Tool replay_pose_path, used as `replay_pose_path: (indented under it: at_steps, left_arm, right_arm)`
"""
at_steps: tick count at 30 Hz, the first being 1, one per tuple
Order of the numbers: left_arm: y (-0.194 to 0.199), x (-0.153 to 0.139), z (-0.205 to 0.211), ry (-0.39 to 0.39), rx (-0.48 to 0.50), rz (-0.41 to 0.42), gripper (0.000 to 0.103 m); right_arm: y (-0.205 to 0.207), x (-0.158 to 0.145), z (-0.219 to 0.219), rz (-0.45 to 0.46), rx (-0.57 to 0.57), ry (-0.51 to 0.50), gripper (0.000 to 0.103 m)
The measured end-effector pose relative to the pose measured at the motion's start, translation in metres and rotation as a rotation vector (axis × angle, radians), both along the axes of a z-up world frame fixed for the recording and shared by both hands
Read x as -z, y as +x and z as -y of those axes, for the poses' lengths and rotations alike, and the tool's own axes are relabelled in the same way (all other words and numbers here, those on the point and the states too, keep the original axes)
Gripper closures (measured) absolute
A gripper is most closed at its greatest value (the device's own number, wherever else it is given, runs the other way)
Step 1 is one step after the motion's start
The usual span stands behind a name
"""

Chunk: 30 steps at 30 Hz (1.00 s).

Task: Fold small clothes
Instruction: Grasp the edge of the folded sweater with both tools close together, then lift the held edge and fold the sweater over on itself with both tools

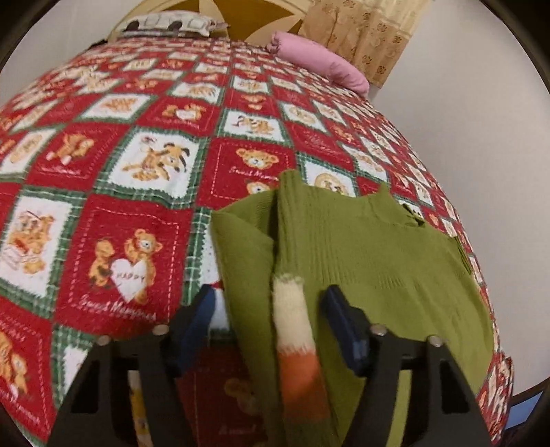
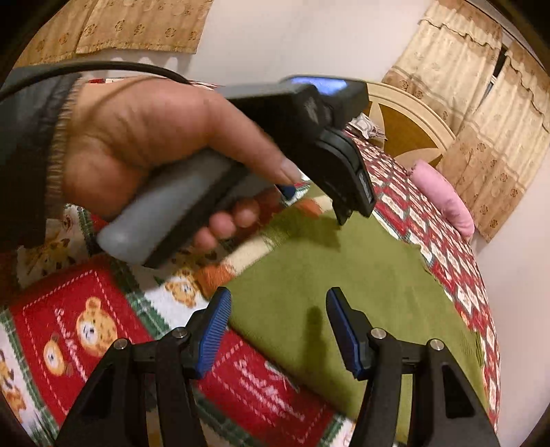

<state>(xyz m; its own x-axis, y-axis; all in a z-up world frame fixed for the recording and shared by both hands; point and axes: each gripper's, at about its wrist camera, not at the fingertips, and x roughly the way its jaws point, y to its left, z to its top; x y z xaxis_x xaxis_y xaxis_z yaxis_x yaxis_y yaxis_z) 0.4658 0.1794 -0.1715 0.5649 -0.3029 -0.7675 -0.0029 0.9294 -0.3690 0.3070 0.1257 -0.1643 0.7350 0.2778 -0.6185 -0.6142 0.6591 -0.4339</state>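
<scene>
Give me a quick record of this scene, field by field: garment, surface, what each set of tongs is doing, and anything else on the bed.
garment: green knit sweater with a cream and orange striped sleeve cuff, one side folded over
surface: bed with red and green teddy-bear quilt
left tongs: open, the sleeve cuff lies between the fingers, not clamped
right tongs: open, above the sweater's near edge, holding nothing
left hand: grips the handle of the left tongs
also on bed: pink pillow, patterned pillow by the headboard
</scene>
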Motion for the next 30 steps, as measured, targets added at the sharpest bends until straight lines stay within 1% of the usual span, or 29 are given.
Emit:
replay_pose_path:
  at_steps: [2,3,4,5,6,7,8,10,11,12,14,17,19,22,25,30]
  left_arm:
    - [0.002,0.000,-0.002,-0.015,-0.001,0.016,0.050]
    - [0.004,0.000,-0.002,-0.022,0.005,0.016,0.052]
    - [0.005,0.000,-0.003,-0.027,0.008,0.016,0.055]
    - [0.006,0.001,-0.004,-0.032,0.009,0.018,0.064]
    - [0.007,0.001,-0.005,-0.039,0.014,0.016,0.070]
    - [0.008,0.001,-0.006,-0.051,0.019,0.010,0.081]
    - [0.009,0.000,-0.008,-0.061,0.015,0.000,0.085]
    - [0.011,-0.003,-0.009,-0.081,0.002,-0.021,0.088]
    - [0.012,-0.005,-0.008,-0.078,0.003,-0.022,0.088]
    - [0.011,-0.009,-0.005,-0.059,0.006,-0.019,0.088]
    - [0.012,-0.013,-0.004,-0.057,0.002,-0.020,0.089]
    - [0.012,-0.020,-0.007,-0.115,-0.022,-0.026,0.089]
    - [0.012,-0.025,-0.008,-0.145,-0.029,-0.028,0.089]
    - [0.013,-0.033,-0.004,-0.157,-0.033,-0.036,0.089]
    - [0.014,-0.040,0.004,-0.148,-0.032,-0.047,0.089]
    - [0.014,-0.058,0.026,-0.154,-0.011,-0.034,0.089]
  right_arm:
    - [0.004,0.002,-0.006,-0.001,-0.012,-0.012,0.052]
    - [0.005,0.002,-0.008,-0.001,-0.015,-0.015,0.054]
    - [0.006,0.003,-0.009,-0.005,-0.018,-0.016,0.061]
    - [0.009,0.003,-0.009,-0.017,-0.020,-0.015,0.073]
    - [0.011,0.003,-0.009,-0.038,-0.026,-0.009,0.080]
    - [0.013,0.003,-0.009,-0.060,-0.035,0.000,0.093]
    - [0.014,0.002,-0.008,-0.076,-0.041,0.009,0.102]
    - [0.013,-0.001,-0.001,-0.091,-0.056,0.044,0.103]
    - [0.011,-0.004,0.002,-0.096,-0.065,0.063,0.103]
    - [0.011,-0.006,0.004,-0.099,-0.071,0.076,0.103]
    - [0.006,-0.010,0.009,-0.111,-0.082,0.103,0.103]
    - [0.002,-0.014,0.016,-0.115,-0.089,0.133,0.103]
    - [0.003,-0.020,0.025,-0.138,-0.082,0.182,0.103]
    - [0.005,-0.028,0.042,-0.163,-0.058,0.255,0.103]
    - [0.009,-0.037,0.062,-0.181,-0.030,0.325,0.103]
    - [0.019,-0.048,0.091,-0.199,0.015,0.418,0.103]
